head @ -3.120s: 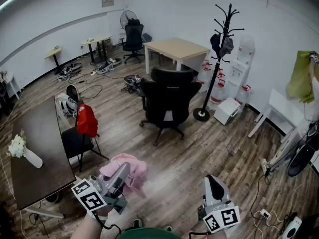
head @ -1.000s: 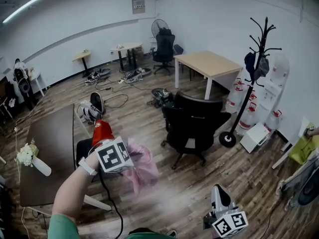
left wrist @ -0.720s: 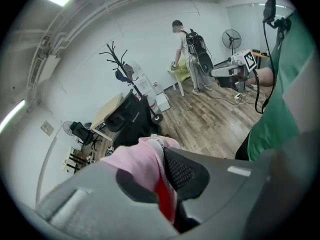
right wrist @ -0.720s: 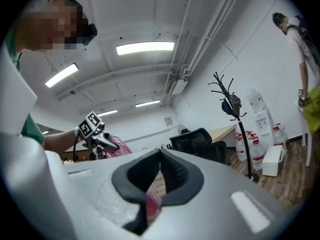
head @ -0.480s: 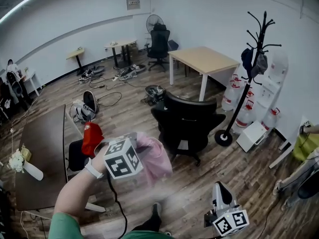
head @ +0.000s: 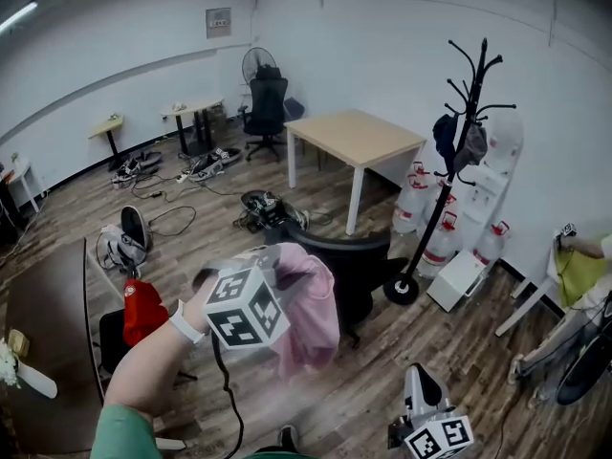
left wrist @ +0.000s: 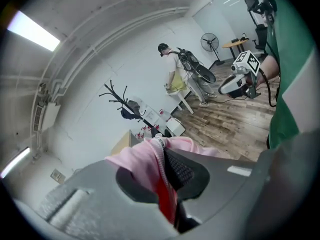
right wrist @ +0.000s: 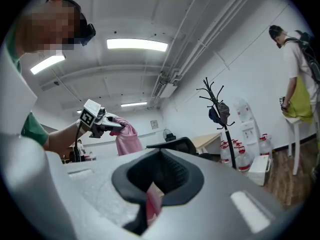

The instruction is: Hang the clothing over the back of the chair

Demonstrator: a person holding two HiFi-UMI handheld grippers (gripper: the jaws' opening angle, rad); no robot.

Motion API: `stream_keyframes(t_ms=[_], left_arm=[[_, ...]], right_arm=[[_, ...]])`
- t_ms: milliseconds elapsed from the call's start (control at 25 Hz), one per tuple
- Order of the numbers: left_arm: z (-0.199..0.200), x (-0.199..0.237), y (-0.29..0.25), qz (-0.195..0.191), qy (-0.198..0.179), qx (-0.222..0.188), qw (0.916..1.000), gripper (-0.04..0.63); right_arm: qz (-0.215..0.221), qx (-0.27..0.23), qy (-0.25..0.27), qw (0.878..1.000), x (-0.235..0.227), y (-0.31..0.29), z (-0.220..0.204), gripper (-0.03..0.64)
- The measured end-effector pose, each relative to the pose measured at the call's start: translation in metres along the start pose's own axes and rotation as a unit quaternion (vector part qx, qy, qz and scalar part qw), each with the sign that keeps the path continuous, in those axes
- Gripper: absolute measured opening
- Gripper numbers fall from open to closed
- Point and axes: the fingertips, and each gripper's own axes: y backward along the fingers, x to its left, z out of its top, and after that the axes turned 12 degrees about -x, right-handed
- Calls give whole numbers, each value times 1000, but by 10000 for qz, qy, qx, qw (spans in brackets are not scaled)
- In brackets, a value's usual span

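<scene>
My left gripper [head: 274,259] is raised in the middle of the head view and is shut on the pink clothing [head: 308,316], which hangs down from its jaws. The garment hangs in front of the back of the black office chair [head: 356,259], partly hiding it. In the left gripper view the pink clothing [left wrist: 144,159] bunches over the closed jaws of the left gripper [left wrist: 167,184]. My right gripper [head: 419,382] stays low at the bottom right, jaws together, holding nothing. The right gripper view shows the pink clothing [right wrist: 128,141] beside the chair back [right wrist: 176,146].
A black coat stand [head: 451,161] and water bottles [head: 423,226] stand right of the chair. A wooden table [head: 359,137] is behind it. A dark table [head: 48,323] and a small chair with a red item [head: 143,311] are at the left. A person [head: 585,266] stands far right.
My left gripper has lifted the pink clothing and carried it right, up to the black chair's back. The right gripper stays low at the bottom right.
</scene>
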Motion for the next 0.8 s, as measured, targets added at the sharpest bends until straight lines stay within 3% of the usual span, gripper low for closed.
stream_keyframes(t_ms=[280,400,600,800], left_arm=[[1,87,-40,174,-691,-425,9965,26],[1,121,-62,184,-803,-563,9950,26],[-4,160,-114,103,-554,-709,9959,26],[-43,185,-185,21,60,-421,9991,26]], right_arm=[[-191,34,9,9998,6,-57,-25,5],[-257,25,17,9997,5,-79,-33,5],[-423,123,-63,9990,-7,-97,-49,4],[-472,243,-194,9984,-40,-114,-60,4]])
